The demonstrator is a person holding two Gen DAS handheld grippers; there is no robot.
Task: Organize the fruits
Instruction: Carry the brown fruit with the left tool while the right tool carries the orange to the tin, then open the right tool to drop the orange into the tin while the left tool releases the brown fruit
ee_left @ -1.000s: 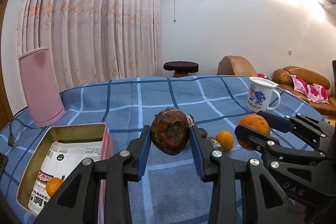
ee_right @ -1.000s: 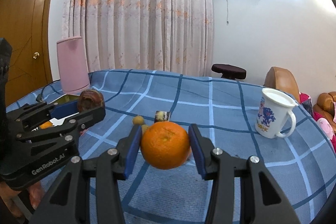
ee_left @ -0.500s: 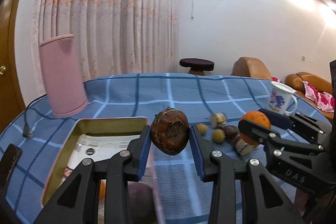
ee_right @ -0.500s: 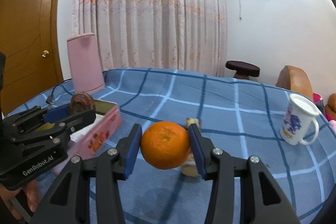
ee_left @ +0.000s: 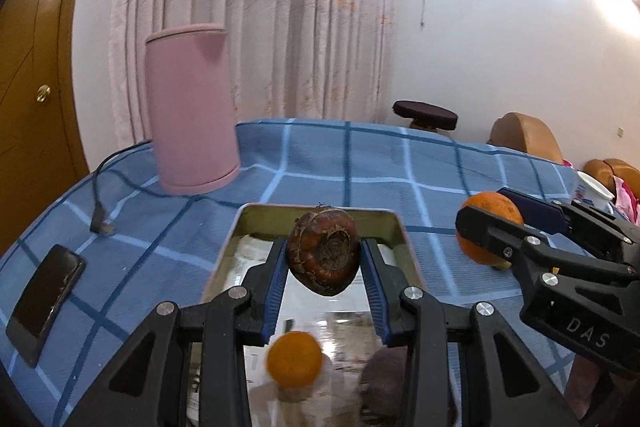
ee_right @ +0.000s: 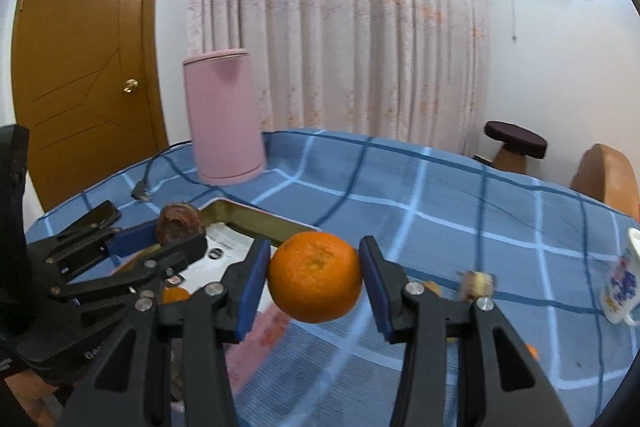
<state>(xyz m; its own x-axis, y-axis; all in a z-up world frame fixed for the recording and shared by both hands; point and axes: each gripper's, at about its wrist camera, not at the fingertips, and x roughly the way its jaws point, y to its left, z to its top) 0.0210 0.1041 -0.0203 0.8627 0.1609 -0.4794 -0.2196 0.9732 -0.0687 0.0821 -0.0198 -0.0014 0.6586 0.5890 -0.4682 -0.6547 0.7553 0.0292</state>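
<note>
My left gripper (ee_left: 324,261) is shut on a dark brown ridged fruit (ee_left: 323,255) and hangs over the open metal tin (ee_left: 248,223). Inside the tin lie a small orange (ee_left: 295,359) and a dark purple fruit (ee_left: 386,367), on printed paper. My right gripper (ee_right: 314,277) is shut on a large orange (ee_right: 315,275), just right of the tin's pink side wall (ee_right: 272,331). In the left wrist view the right gripper (ee_left: 490,223) with its large orange (ee_left: 494,205) shows at the right. In the right wrist view the left gripper (ee_right: 168,239) with the brown fruit (ee_right: 176,223) shows at the left.
A pink cylinder (ee_left: 190,107) stands behind the tin on the blue checked cloth (ee_left: 360,163). A black cable plug (ee_left: 100,225) and a phone (ee_left: 46,301) lie at the left. A printed mug (ee_right: 622,283) and small pieces of fruit (ee_right: 478,283) sit at the right.
Both grippers have swung left with their fruits. The left one now hangs over the tin instead of the cloth; the right one has come up beside the tin. The jaws kept their grip.
</note>
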